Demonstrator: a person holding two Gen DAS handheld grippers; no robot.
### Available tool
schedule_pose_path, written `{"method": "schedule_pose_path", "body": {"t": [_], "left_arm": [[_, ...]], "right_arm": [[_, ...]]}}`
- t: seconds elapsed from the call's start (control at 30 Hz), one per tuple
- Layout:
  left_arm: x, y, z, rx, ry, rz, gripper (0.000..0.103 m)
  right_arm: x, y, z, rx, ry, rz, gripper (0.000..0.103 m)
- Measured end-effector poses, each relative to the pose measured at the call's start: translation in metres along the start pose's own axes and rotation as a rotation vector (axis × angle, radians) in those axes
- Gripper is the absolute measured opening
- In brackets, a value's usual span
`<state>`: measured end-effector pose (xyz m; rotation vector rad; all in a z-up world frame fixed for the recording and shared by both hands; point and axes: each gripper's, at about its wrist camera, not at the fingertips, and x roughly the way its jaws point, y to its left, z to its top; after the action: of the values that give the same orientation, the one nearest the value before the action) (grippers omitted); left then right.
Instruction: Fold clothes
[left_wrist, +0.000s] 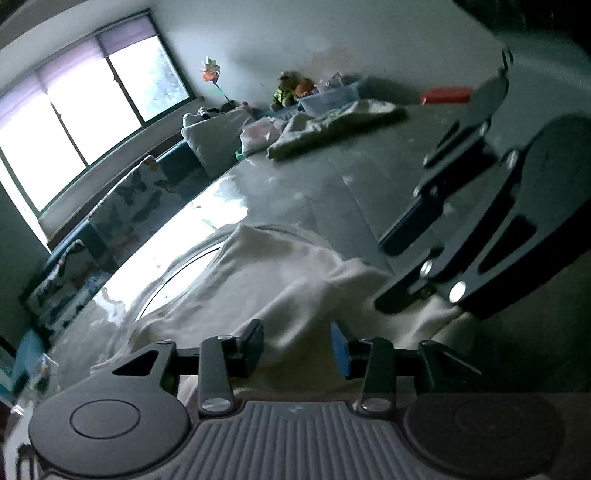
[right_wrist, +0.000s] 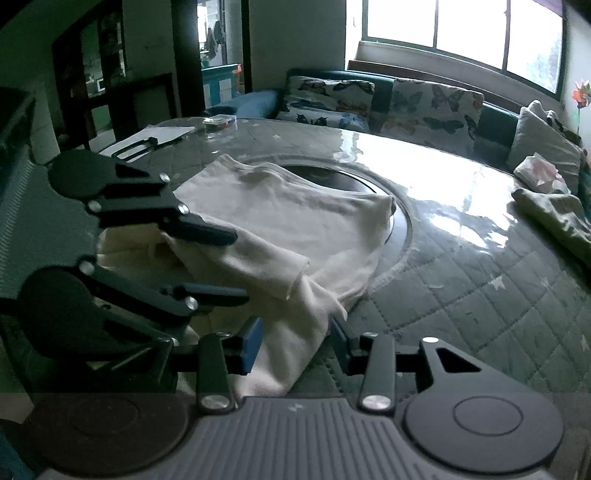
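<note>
A white garment (right_wrist: 295, 221) lies crumpled on the round glass-topped table (right_wrist: 461, 206), partly over its dark centre disc. My left gripper (left_wrist: 297, 349) is open, with white cloth (left_wrist: 288, 280) lying between and under its jaws. In the right wrist view the left gripper (right_wrist: 236, 264) stands open over the garment's near left edge. My right gripper (right_wrist: 295, 345) is open, with a fold of the garment hanging between its jaws. It shows in the left wrist view (left_wrist: 391, 273) at the right, open above the cloth's edge.
An olive-and-cream garment (left_wrist: 332, 125) lies at the table's far side, also in the right wrist view (right_wrist: 554, 218). A sofa with butterfly cushions (right_wrist: 424, 103) runs along the window. Papers (right_wrist: 162, 134) and a small box (right_wrist: 219, 121) sit on the far left.
</note>
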<state>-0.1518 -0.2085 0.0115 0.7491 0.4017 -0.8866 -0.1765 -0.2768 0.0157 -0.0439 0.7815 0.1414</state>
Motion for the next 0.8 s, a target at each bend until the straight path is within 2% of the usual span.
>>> {"method": "schedule_pose_path", "body": {"t": [0.03, 0.1, 0.2, 0.37, 0.5, 0.67, 0.8], "left_arm": [[0.000, -0.002, -0.001, 0.010, -0.003, 0.007, 0.026], [0.001, -0.003, -0.002, 0.002, -0.006, 0.015, 0.011], [-0.006, 0.008, -0.003, -0.088, -0.035, 0.019, 0.004], [-0.035, 0.058, -0.007, -0.368, -0.098, 0.035, 0.003], [-0.067, 0.104, -0.023, -0.578, -0.145, 0.106, 0.003], [-0.109, 0.141, -0.050, -0.724, -0.201, 0.233, 0.003], [-0.135, 0.158, -0.078, -0.805, -0.202, 0.328, 0.003]], "right_arm": [[-0.001, -0.001, -0.001, 0.003, 0.000, -0.002, 0.041], [0.000, -0.003, -0.003, 0.008, 0.004, -0.005, 0.041], [0.001, -0.006, -0.005, 0.019, 0.005, -0.011, 0.041], [-0.003, -0.003, -0.003, 0.016, -0.010, -0.006, 0.041], [-0.001, 0.007, 0.004, -0.009, -0.029, 0.024, 0.041], [0.008, 0.029, 0.016, -0.063, -0.043, 0.081, 0.041], [0.018, 0.054, 0.029, -0.157, -0.057, 0.110, 0.041]]}}
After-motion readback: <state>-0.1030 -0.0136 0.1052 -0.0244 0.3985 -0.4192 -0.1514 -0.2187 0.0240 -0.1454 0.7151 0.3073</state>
